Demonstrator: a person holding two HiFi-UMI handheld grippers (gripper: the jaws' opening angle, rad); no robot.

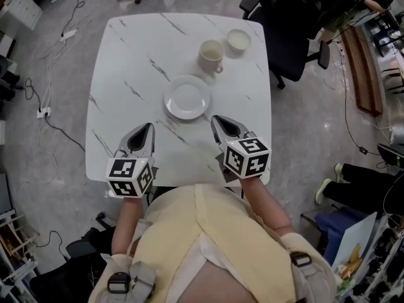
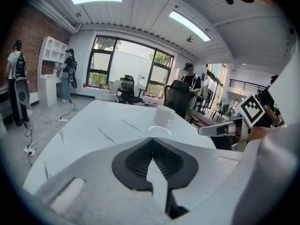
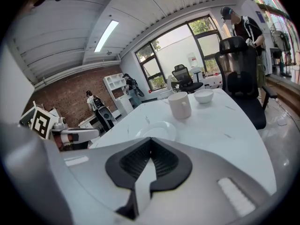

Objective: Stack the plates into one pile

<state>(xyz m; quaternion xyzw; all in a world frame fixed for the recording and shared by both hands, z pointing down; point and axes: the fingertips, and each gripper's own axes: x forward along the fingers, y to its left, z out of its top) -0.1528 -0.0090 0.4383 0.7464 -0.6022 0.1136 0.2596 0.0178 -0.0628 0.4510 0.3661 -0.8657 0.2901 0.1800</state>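
Note:
A white plate lies near the middle of the white marble table; whether it is one plate or a pile I cannot tell. It also shows as the plate in the right gripper view and, low behind the jaws, as the plate in the left gripper view. My left gripper is shut and empty, over the table to the plate's near left. My right gripper is shut and empty too, just near-right of the plate. Neither touches it.
A white mug stands beyond the plate and a small white bowl sits at the far right corner. A black office chair stands by the table's right side. Cables lie on the floor at left. People stand far off in the room.

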